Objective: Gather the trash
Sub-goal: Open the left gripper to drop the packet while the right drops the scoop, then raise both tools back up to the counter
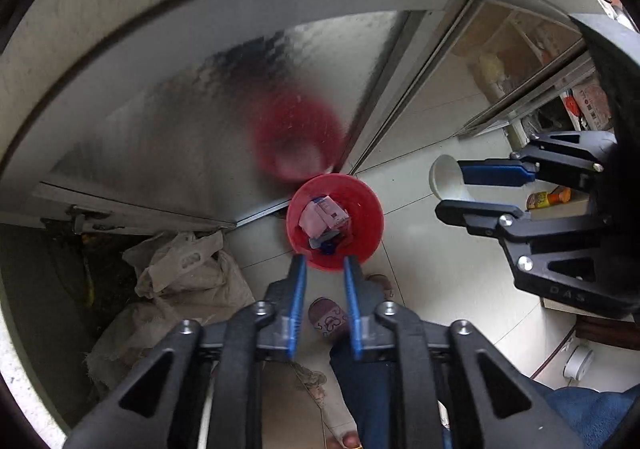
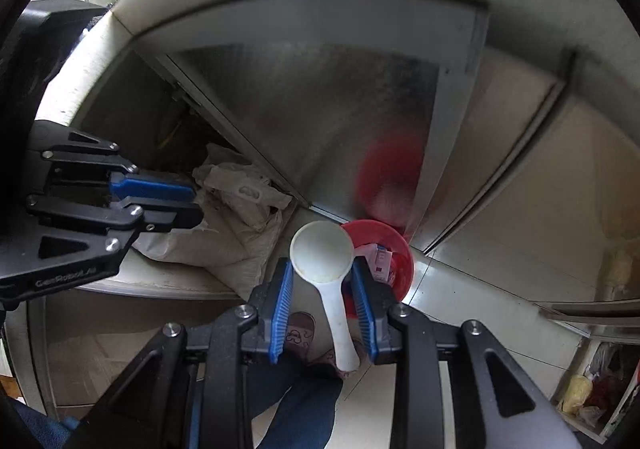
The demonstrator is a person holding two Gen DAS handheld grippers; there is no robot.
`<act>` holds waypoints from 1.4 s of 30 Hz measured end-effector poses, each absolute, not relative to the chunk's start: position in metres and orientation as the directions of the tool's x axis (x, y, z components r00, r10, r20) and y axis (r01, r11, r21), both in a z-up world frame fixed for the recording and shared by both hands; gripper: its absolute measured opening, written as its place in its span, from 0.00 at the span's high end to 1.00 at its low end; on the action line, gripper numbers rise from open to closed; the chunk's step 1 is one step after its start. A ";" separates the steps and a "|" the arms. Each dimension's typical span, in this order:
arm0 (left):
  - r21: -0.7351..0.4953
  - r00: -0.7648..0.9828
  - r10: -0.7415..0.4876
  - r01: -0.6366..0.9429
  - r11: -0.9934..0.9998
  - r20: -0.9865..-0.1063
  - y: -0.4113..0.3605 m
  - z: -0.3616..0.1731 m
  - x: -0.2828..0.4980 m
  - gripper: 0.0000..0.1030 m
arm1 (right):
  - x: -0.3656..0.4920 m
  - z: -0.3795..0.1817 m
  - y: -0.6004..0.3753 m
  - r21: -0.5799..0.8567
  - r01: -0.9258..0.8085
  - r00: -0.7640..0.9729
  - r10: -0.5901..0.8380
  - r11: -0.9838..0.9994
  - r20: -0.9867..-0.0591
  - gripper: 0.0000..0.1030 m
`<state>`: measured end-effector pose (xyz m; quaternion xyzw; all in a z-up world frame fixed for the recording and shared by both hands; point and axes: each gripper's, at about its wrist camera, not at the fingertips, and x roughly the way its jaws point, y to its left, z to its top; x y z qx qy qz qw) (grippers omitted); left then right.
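two grippers show in both views. the left gripper (image 1: pixel 325 263) fills the bottom centre of the left wrist view and hangs straight over one red bin (image 1: pixel 335 222) on the tiled floor (image 1: pixel 432 273); its jaws stand slightly apart with nothing between them. in the right wrist view the same gripper (image 2: pixel 198 205) sits at the left edge, seen side-on.

the right gripper (image 2: pixel 322 269) fills the bottom centre of its own view and grips one white plastic scoop (image 2: pixel 325 263) by the handle, bowl pointing away from the camera, just beside and partly over the rim of the red bin (image 2: pixel 400 261). in the left wrist view that gripper (image 1: pixel 486 189) comes in from the right edge with the scoop (image 1: pixel 446 179) between its blue pads, well right of the bin.

the bin holds a small heap of trash: a crumpled pinkish-white carton (image 1: pixel 324 215) on top, with some blue scraps under it; how many pieces there are i cannot tell. the bin stands in front of a metal cabinet door (image 1: pixel 208 121), which carries its blurred red reflection. one pale sack (image 1: pixel 180 281) lies at the lower left of the left wrist view. two slippered feet, one of them (image 1: pixel 328 319) between the left jaws, and a blue trouser leg (image 1: pixel 360 381) show at the bottom
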<state>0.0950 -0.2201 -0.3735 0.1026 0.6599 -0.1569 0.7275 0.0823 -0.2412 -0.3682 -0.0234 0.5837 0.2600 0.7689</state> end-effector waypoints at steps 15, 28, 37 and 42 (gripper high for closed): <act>-0.037 0.105 -0.078 0.343 0.939 -0.991 -0.214 -0.364 0.094 0.56 | 0.087 -0.385 -0.235 0.252 -0.441 0.166 0.354 0.862 -0.921 0.31; -0.005 0.176 -0.076 0.376 0.926 -0.981 -0.220 -0.280 0.086 0.34 | 0.077 -0.302 -0.247 0.241 -0.413 0.241 0.361 0.878 -0.901 0.01; 0.004 0.269 -0.079 0.296 0.955 -0.960 -0.193 -0.214 0.093 0.16 | 0.083 -0.225 -0.246 0.200 -0.495 0.319 0.390 0.846 -0.864 0.01; 0.030 0.332 -0.053 0.241 0.970 -0.942 -0.176 -0.184 0.101 0.00 | 0.097 -0.187 -0.236 0.145 -0.576 0.356 0.406 0.805 -0.842 0.01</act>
